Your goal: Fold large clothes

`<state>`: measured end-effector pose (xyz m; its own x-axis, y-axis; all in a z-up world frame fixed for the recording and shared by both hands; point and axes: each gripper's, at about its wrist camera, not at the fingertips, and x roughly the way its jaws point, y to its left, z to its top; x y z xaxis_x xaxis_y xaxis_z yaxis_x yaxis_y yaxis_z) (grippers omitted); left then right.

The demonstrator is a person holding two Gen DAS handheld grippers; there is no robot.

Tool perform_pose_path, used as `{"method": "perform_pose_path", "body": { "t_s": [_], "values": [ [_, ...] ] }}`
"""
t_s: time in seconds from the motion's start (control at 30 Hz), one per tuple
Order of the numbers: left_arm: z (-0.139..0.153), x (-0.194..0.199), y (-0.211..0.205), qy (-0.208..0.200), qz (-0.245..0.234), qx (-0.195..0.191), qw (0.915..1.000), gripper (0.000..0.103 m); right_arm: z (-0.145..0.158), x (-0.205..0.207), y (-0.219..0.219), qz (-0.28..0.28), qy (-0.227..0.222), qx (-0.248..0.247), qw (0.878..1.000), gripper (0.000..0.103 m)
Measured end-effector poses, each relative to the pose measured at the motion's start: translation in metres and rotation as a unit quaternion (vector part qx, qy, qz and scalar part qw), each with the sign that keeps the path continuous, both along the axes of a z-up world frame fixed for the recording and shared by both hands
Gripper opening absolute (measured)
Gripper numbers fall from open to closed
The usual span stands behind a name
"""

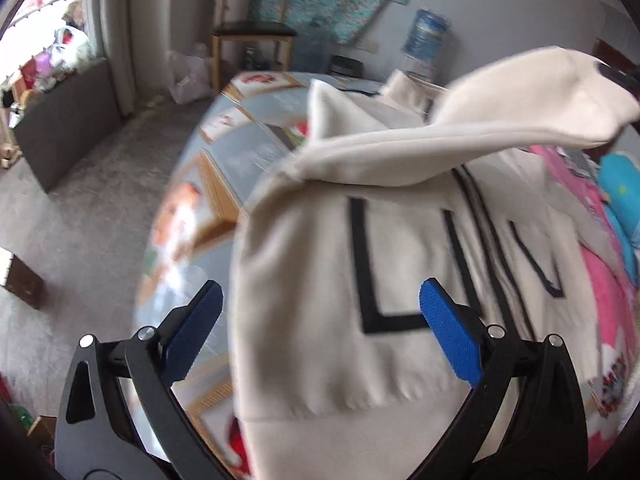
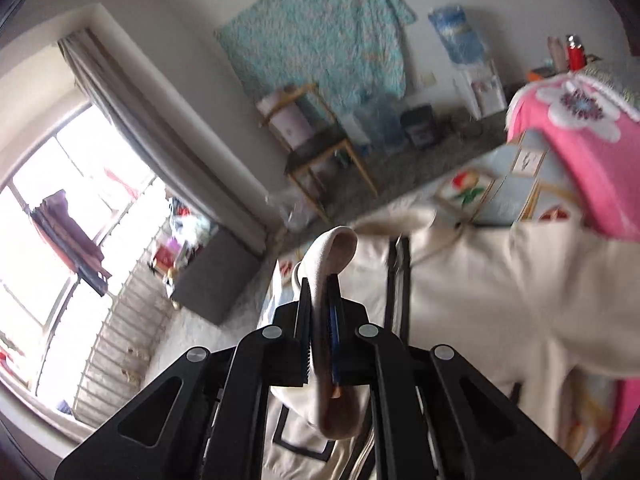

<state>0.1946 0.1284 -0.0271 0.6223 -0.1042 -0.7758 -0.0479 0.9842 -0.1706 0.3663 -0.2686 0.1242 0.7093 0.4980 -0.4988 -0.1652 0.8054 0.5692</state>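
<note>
A cream zip hoodie (image 1: 400,272) with large black letters lies spread on a bed covered by a patterned blue sheet (image 1: 224,168). My left gripper (image 1: 318,320) is open and empty, its blue pads (image 1: 450,332) hovering above the hoodie's lower front. One sleeve (image 1: 500,120) is lifted across the body toward the upper right. In the right wrist view my right gripper (image 2: 320,320) is shut on that sleeve's cuff (image 2: 332,256), held above the hoodie (image 2: 500,300).
A pink blanket (image 2: 592,168) lies on the bed's far side, with a blue pillow (image 1: 620,184). A wooden chair (image 1: 252,36) and water bottle (image 1: 426,32) stand by the wall. A grey box (image 1: 68,124) sits near the window.
</note>
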Motion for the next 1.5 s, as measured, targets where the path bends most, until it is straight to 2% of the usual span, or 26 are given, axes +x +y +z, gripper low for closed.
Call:
{"method": "perform_pose_path", "body": {
  "t_s": [0.03, 0.1, 0.2, 0.23, 0.27, 0.3, 0.37, 0.5, 0.57, 0.63, 0.73, 0.8, 0.83, 0.87, 0.93, 0.97, 1.0, 1.03, 1.07, 1.13, 1.17, 1.23, 1.27, 1.37, 1.5],
  "values": [
    [-0.001, 0.005, 0.002, 0.004, 0.007, 0.015, 0.9999, 0.095, -0.005, 0.000, -0.009, -0.011, 0.006, -0.001, 1.000, 0.008],
    [-0.006, 0.019, 0.005, 0.020, 0.017, 0.047, 0.9985, 0.095, -0.048, 0.007, -0.039, -0.035, 0.059, 0.007, 0.998, 0.008],
    [-0.017, 0.038, 0.007, 0.042, 0.014, 0.066, 0.9969, 0.095, -0.123, 0.017, -0.067, -0.060, 0.161, 0.013, 0.985, 0.008],
    [-0.019, 0.044, 0.006, 0.048, 0.013, 0.076, 0.9959, 0.095, -0.148, 0.021, -0.075, -0.061, 0.194, 0.033, 0.978, 0.008],
    [-0.021, 0.046, 0.005, 0.050, 0.013, 0.086, 0.9949, 0.095, -0.160, 0.024, -0.076, -0.058, 0.208, 0.052, 0.975, 0.008],
    [-0.022, 0.051, 0.003, 0.052, 0.012, 0.098, 0.9938, 0.095, -0.162, 0.027, -0.075, -0.054, 0.212, 0.063, 0.974, 0.008],
    [-0.022, 0.061, 0.002, 0.053, 0.013, 0.122, 0.9910, 0.095, -0.138, 0.039, -0.068, -0.037, 0.183, 0.067, 0.980, 0.008],
    [-0.022, 0.078, 0.003, 0.053, 0.029, 0.163, 0.9848, 0.094, -0.056, 0.047, -0.054, 0.003, 0.081, 0.075, 0.994, 0.008],
    [-0.022, 0.081, 0.007, 0.059, 0.040, 0.162, 0.9842, 0.093, -0.027, 0.042, -0.057, 0.007, 0.042, 0.062, 0.997, 0.008],
    [-0.023, 0.082, 0.012, 0.063, 0.048, 0.151, 0.9853, 0.093, -0.034, 0.034, -0.070, -0.005, 0.049, 0.047, 0.998, 0.008],
    [-0.028, 0.079, 0.016, 0.067, 0.055, 0.146, 0.9855, 0.093, -0.086, 0.038, -0.083, -0.029, 0.126, 0.005, 0.992, 0.008],
    [-0.031, 0.078, 0.020, 0.068, 0.056, 0.134, 0.9871, 0.093, -0.133, 0.038, -0.095, -0.056, 0.210, -0.069, 0.974, 0.014],
    [-0.031, 0.076, 0.022, 0.065, 0.056, 0.127, 0.9881, 0.093, -0.141, 0.039, -0.097, -0.069, 0.227, -0.097, 0.967, 0.014],
    [-0.030, 0.074, 0.023, 0.061, 0.055, 0.124, 0.9889, 0.092, -0.146, 0.038, -0.101, -0.086, 0.231, -0.127, 0.961, 0.014],
    [-0.026, 0.072, 0.022, 0.051, 0.047, 0.121, 0.9902, 0.089, -0.134, 0.037, -0.099, -0.094, 0.206, -0.150, 0.962, 0.017],
    [-0.025, 0.072, 0.021, 0.047, 0.043, 0.120, 0.9907, 0.088, -0.119, 0.040, -0.091, -0.092, 0.181, -0.161, 0.966, 0.030],
    [-0.022, 0.071, 0.020, 0.044, 0.037, 0.118, 0.9913, 0.083, -0.107, 0.043, -0.081, -0.088, 0.157, -0.170, 0.969, 0.050],
    [-0.020, 0.070, 0.019, 0.042, 0.034, 0.116, 0.9918, 0.080, -0.092, 0.049, -0.060, -0.071, 0.117, -0.184, 0.973, 0.057],
    [-0.017, 0.070, 0.017, 0.037, 0.030, 0.115, 0.9923, 0.080, -0.081, 0.054, -0.041, -0.052, 0.097, -0.193, 0.975, 0.061],
    [-0.015, 0.070, 0.014, 0.034, 0.023, 0.115, 0.9925, 0.075, -0.074, 0.078, 0.021, 0.026, 0.075, -0.202, 0.976, 0.061],
    [-0.014, 0.071, 0.013, 0.035, 0.019, 0.118, 0.9922, 0.075, -0.078, 0.091, 0.051, 0.071, 0.079, -0.194, 0.975, 0.061],
    [-0.014, 0.072, 0.011, 0.035, 0.012, 0.115, 0.9927, 0.075, -0.092, 0.118, 0.095, 0.144, 0.097, -0.180, 0.968, 0.061],
    [-0.014, 0.073, 0.010, 0.034, 0.007, 0.109, 0.9934, 0.075, -0.108, 0.140, 0.131, 0.184, 0.114, -0.180, 0.960, 0.061],
    [-0.016, 0.075, 0.006, 0.035, -0.001, 0.115, 0.9927, 0.068, -0.142, 0.189, 0.184, 0.225, 0.158, -0.181, 0.944, 0.061],
    [-0.021, 0.077, 0.005, 0.040, -0.010, 0.111, 0.9930, 0.048, -0.175, 0.239, 0.219, 0.240, 0.193, -0.184, 0.933, 0.061]
  ]
}}
